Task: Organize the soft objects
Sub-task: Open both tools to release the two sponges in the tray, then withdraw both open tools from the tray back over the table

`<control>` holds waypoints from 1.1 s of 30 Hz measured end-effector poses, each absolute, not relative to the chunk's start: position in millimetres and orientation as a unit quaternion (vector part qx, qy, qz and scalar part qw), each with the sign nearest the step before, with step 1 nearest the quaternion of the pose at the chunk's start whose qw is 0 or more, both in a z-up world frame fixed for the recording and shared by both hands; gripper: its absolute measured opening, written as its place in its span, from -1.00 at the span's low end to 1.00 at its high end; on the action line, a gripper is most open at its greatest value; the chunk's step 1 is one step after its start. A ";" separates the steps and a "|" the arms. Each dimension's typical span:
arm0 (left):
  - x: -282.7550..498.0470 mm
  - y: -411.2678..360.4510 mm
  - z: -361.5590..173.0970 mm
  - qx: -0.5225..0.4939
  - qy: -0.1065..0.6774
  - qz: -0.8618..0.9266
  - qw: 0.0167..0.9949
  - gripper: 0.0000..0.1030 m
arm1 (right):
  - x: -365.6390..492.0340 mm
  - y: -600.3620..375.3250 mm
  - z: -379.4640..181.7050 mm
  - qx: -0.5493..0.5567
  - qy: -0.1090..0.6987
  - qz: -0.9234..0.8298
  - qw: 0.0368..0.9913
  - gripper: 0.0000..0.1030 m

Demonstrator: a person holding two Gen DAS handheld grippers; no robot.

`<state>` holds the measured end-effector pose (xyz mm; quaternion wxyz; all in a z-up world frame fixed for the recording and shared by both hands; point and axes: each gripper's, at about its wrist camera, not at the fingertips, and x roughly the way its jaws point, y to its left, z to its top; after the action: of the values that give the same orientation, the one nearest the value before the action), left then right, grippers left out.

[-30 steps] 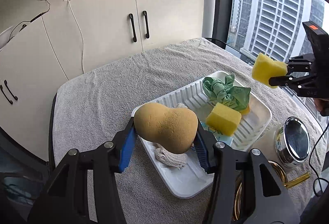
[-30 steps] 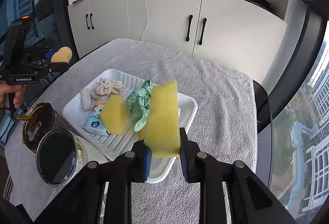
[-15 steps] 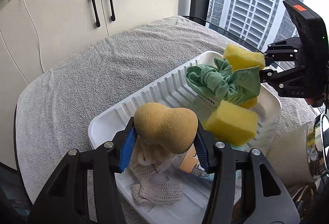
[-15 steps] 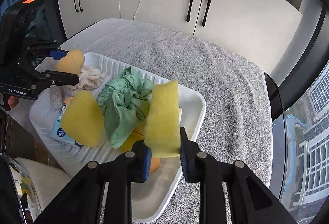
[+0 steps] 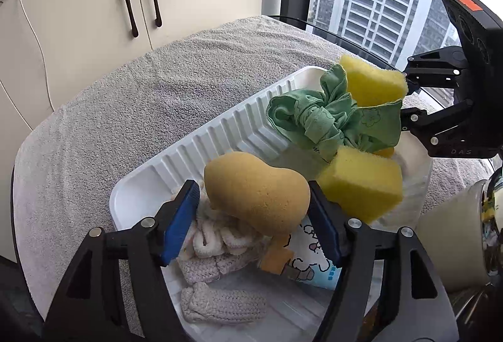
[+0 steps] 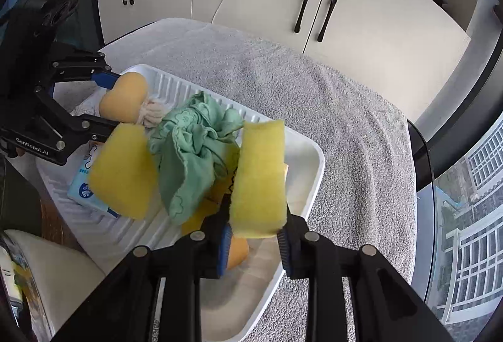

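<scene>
Grey towel point(image 5: 132, 109) over table, cream cabinets behind. White ribbed tray point(image 5: 220, 134) on it.

Left gripper point(image 5: 254, 216) clamps tan gourd-shaped sponge point(image 5: 254, 191) over tray's near end, long axis across jaws.

Right gripper point(image 6: 253, 243) clamps yellow sponge point(image 6: 261, 175) upright, long axis along fingers, over tray's other end.

Yellow sponges: two, second point(image 5: 361, 181) in tray beside one knotted green cloth point(image 5: 327, 122).

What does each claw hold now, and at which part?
The left claw grips the tan gourd-shaped sponge across its wider end. The right claw pinches the yellow sponge at its lower end.
</scene>
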<state>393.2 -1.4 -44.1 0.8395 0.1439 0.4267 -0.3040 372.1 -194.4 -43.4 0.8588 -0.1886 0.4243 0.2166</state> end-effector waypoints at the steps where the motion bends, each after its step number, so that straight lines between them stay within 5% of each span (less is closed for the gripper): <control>1: 392.5 -0.2 -43.5 0.142 0.426 -0.305 0.840 0.45 | 369.8 -193.6 -42.1 -0.187 0.424 0.219 0.859 -0.27; 4: 392.1 3.1 -40.7 0.136 0.425 -0.300 0.843 0.46 | 365.8 -195.0 -37.7 -0.188 0.419 0.220 0.861 -0.04; 33: 367.5 32.2 -16.2 0.091 0.392 -0.281 0.871 0.49 | 337.1 -228.8 -33.5 -0.164 0.424 0.202 0.867 0.18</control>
<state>367.5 32.2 -16.2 0.8712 0.0905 0.3922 -0.2810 337.1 -228.8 -33.5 0.8674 -0.1644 0.4239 0.2022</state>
